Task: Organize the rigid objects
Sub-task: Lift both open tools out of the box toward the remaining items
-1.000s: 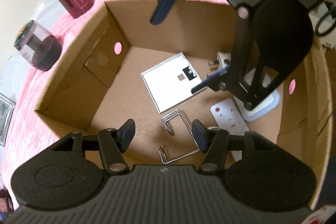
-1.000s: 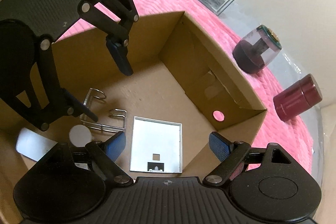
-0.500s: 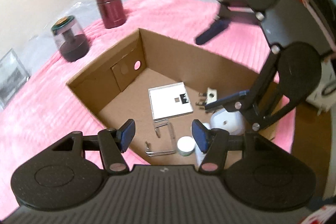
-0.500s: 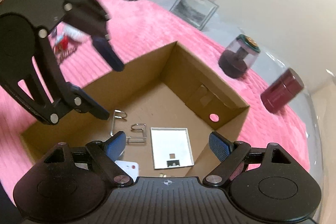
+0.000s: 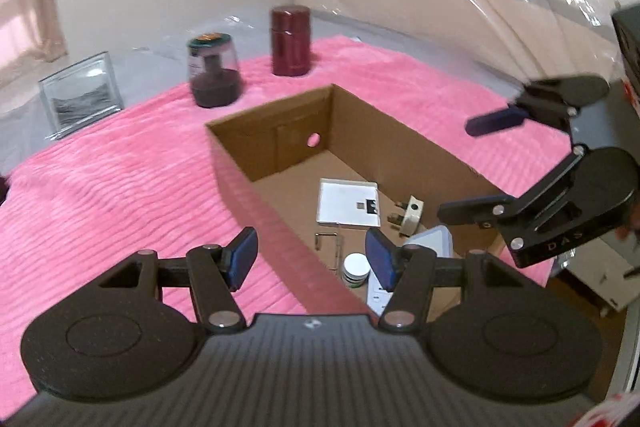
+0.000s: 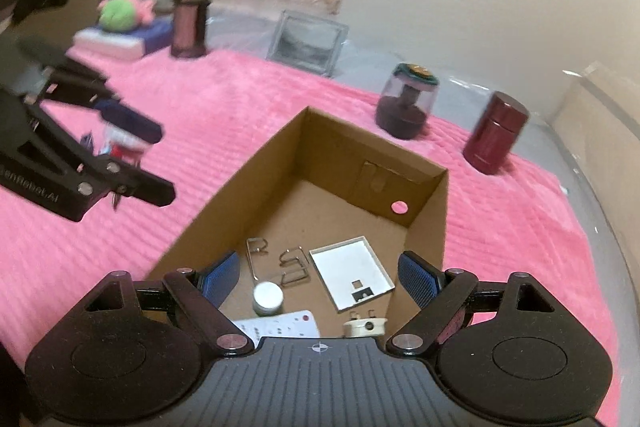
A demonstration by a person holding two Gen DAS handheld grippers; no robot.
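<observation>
From the left wrist camera, the left gripper (image 5: 310, 257) has its fingers partly apart with nothing between them. It hangs above the near wall of the cardboard box (image 5: 256, 169). The box sits on a pink blanket (image 5: 100, 195). Inside lie one white square plate (image 5: 346, 201), one white plug (image 5: 412, 215), one small round tin (image 5: 356, 267) and one bent wire rack (image 5: 330, 247). These look hard and light. The plate is thin and flat, so grab it by an edge. Behind the box stand two jars: one dark red canister (image 5: 290, 41) and one clear-topped jar (image 5: 214, 71). These look smooth and may slip, so squeeze them around the middle.

From the right wrist camera, the right gripper (image 6: 318, 281) has its fingers wide apart and is empty too. One glass picture frame (image 6: 306, 43) stands farther back and could break.
</observation>
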